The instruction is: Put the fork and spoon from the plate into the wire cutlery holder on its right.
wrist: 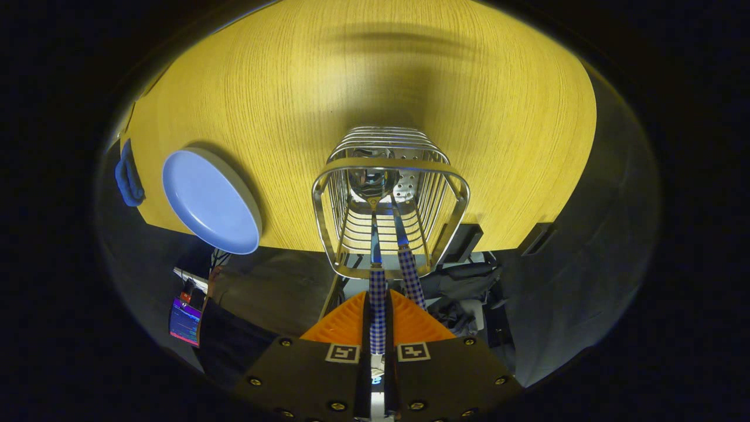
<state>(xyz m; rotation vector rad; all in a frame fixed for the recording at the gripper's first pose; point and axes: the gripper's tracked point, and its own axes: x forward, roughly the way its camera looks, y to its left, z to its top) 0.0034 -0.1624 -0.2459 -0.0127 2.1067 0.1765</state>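
Cutlery first: two checked handles, both heading into the wire holder (389, 202). One handle (378, 310) runs straight back between the gripper (378, 319) fingers, pinched there, fingers closed tight on it w/ barely a gap. Its metal end reaches down inside the holder, and the shiny bowl at the bottom looks like the spoon's, tho reflections make it hard to be sure. Second handle (411, 278) sits just beside the first, leaning against the holder's near rim, free of the fingers, so that piece looks already dropped in. Probably the fork; tines are hidden by the wires, can't confirm.

Plate (211, 199) is bare now, nothing on it, lying on the wood table (351, 70) well apart from the holder, off to the other side from where the handles are.

So progress, by my read: piece one delivered, piece two mostly in but not yet let go. What's left is opening the fingers and letting it settle, then backing off w/o snagging the rim.

Count: 1 plate, 1 holder, 2 utensils, 1 gripper. Also a blue cloth-like thing (129, 176) at the table edge beyond the plate, can't tell what exactly.
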